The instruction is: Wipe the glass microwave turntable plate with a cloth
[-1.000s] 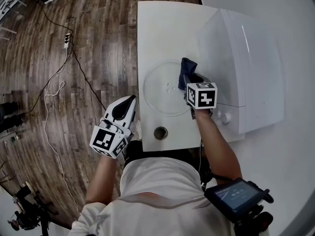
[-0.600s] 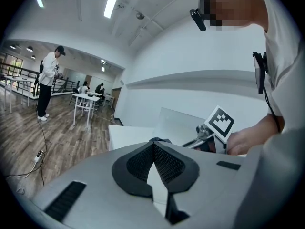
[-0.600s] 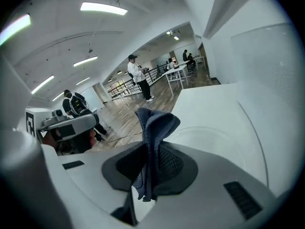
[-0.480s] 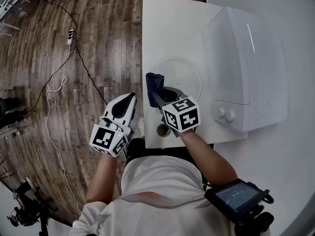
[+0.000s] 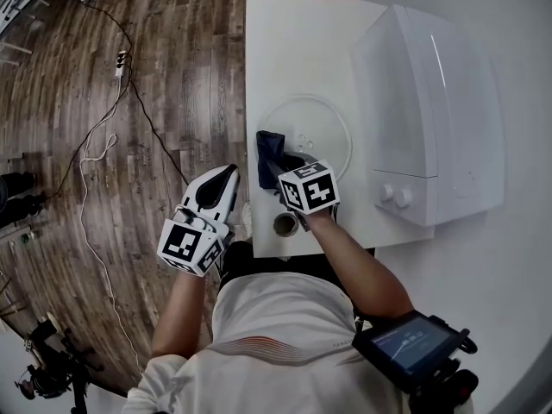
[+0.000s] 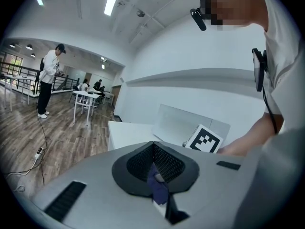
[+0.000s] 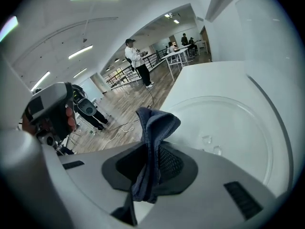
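The round glass turntable plate (image 5: 310, 132) lies flat on the white table (image 5: 285, 41) in front of the microwave. My right gripper (image 5: 283, 162) is shut on a dark blue cloth (image 5: 269, 152), which it holds at the plate's near left rim. In the right gripper view the cloth (image 7: 153, 128) sticks up from the shut jaws, and the plate (image 7: 228, 128) spreads ahead and to the right. Whether the cloth touches the glass I cannot tell. My left gripper (image 5: 224, 178) hangs off the table's left side over the floor, jaws shut (image 6: 155, 168).
A white microwave (image 5: 431, 102) fills the table's right side. A small round ring (image 5: 284, 226) sits near the table's front edge, just below my right gripper. Cables (image 5: 103, 145) run over the wood floor at left. People stand far off in the room (image 7: 136, 61).
My right gripper has swept the cloth from the plate's right side across to its near left rim. The left gripper has stayed where it was.
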Demonstrator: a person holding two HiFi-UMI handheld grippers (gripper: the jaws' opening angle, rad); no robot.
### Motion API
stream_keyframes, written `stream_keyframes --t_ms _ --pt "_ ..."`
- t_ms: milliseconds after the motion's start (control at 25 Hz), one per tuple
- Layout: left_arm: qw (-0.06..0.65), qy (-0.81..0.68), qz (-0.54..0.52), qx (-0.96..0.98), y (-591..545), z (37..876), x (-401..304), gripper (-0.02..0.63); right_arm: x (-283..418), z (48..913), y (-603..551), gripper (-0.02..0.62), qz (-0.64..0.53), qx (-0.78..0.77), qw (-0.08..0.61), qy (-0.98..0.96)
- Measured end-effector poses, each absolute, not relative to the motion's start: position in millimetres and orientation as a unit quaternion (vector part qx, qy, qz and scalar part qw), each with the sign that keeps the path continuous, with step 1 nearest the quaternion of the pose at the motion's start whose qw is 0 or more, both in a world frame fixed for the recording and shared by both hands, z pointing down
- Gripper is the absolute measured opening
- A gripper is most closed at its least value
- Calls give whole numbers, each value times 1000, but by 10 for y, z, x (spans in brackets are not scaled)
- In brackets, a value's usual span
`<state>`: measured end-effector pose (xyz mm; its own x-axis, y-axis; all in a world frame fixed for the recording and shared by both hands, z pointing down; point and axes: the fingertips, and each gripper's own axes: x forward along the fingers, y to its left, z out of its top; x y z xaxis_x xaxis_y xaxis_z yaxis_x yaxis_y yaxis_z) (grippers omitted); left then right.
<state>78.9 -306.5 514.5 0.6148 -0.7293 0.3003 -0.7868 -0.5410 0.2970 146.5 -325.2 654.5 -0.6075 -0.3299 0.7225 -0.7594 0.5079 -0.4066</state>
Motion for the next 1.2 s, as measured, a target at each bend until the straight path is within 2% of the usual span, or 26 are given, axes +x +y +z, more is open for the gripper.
stream_keyframes --t_ms 600,1200 --pt "200 -402 70 891 -3099 5167 1013 11 2513 6704 -3323 62 394 430 297 -756" --pt "207 -389 71 895 -3035 5155 1170 11 3160 6606 -3308 61 326 534 338 -703"
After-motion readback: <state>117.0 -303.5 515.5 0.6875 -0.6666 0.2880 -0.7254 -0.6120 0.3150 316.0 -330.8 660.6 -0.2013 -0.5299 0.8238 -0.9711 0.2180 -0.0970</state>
